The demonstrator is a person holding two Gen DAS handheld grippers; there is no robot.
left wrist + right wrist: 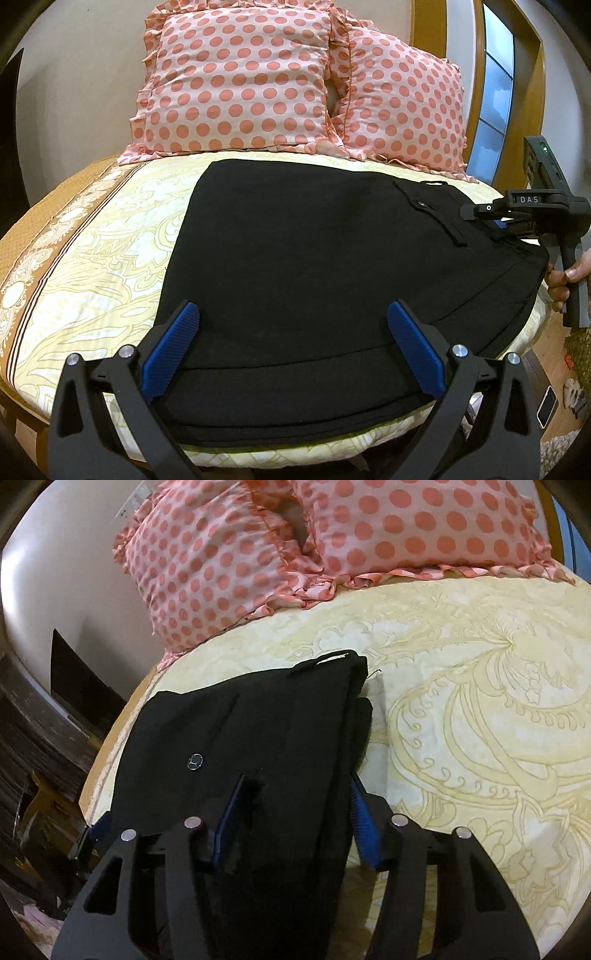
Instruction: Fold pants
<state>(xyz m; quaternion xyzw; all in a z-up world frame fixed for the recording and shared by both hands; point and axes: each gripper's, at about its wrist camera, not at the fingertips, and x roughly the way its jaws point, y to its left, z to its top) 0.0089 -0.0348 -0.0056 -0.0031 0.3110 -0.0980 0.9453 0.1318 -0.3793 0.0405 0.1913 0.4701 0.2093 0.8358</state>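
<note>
Black pants [314, 266] lie flat on the bed, folded over, with the waistband and a back pocket toward the right. My left gripper [291, 325] is open, its blue pads [170, 350] spread wide just above the near hem edge, holding nothing. My right gripper [295, 790] is around the waistband end of the pants [240, 731]; the thick black fabric fills the gap between its blue pads [360, 808]. A silver button [194, 761] shows on the fabric. The right gripper also shows in the left wrist view [491, 218], at the pants' right edge.
The bed has a yellow patterned sheet [92, 266], also seen in the right wrist view [480, 701]. Two pink polka-dot pillows [236, 81] lean at the headboard. A phone [546, 406] lies on a low surface at right. A dark laptop [81, 686] sits left of the bed.
</note>
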